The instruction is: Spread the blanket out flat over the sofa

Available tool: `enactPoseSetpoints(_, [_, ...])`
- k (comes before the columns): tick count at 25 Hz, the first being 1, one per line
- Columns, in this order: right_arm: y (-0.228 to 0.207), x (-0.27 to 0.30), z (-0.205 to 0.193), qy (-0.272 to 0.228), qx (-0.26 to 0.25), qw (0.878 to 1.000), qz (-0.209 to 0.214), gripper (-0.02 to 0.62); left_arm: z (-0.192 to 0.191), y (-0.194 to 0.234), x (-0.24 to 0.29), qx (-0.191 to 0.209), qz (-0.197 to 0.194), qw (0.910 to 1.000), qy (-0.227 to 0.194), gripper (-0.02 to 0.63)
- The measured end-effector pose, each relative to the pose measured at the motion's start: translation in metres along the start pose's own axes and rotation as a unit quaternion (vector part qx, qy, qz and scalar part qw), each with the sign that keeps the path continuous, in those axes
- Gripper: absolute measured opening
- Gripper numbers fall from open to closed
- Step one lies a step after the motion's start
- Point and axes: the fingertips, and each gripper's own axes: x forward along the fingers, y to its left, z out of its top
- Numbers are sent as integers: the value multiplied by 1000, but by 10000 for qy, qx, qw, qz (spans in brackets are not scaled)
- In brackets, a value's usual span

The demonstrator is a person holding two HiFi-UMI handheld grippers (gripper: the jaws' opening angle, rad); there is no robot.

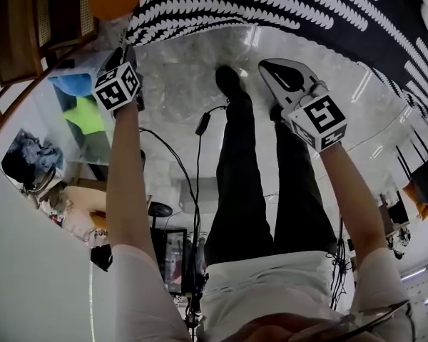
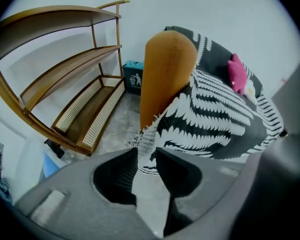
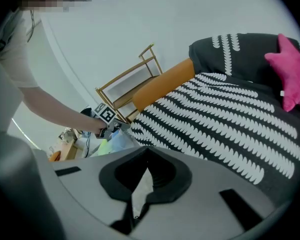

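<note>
"Where's the blanket (image 2: 215,114) now?"

"Draped over the sofa (image 3: 165,81), from the back down past the seat's front edge. It's black with white feathery stripes; its fringed corner (image 2: 145,136) hangs just beside the orange armrest (image 2: 167,69), at the sofa's left front corner."

"And your tools?"

"My left tool (image 2: 146,153) stands partly open; the fringe lies just beyond its tips, with nothing pinched. My right tool (image 3: 147,151) has its tips together on nothing, I think, though the angle is poor."

"How will you finish the spread?"

"I judge this to be the smoothing step; I'd take the cloth at the hem rather than by the loose fringe, pull level toward the armrest, then let go gently. It looks like a soft, thin weave that would wrinkle if dragged; the armrest is smooth and rounded, so cloth may slide off it."
</note>
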Motion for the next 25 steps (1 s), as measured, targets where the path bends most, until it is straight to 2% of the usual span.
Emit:
enactPoseSetpoints(5, [4,-23,17,-57,-173,9998,-19,3,7,0,-30,-332,102,9993,-169,124])
enactPoseSetpoints(12, [28,-82,59,-209,-372,9991,-31,2,27,-37,-107,-441,-53,9980,-442,124])
enactPoseSetpoints(15, [33,-107,88,-356,-577,9976,-128,2,57,-57,-141,-238,-178,9971,-699,124])
enactPoseSetpoints(19, [59,-156,117,-319,-763,9963,-253,2,84,-90,-206,126,-459,9953,-843,124])
enactPoseSetpoints(25, [92,-227,166,-428,-977,9923,-624,2,144,-146,-321,668,-845,9836,-1445,110])
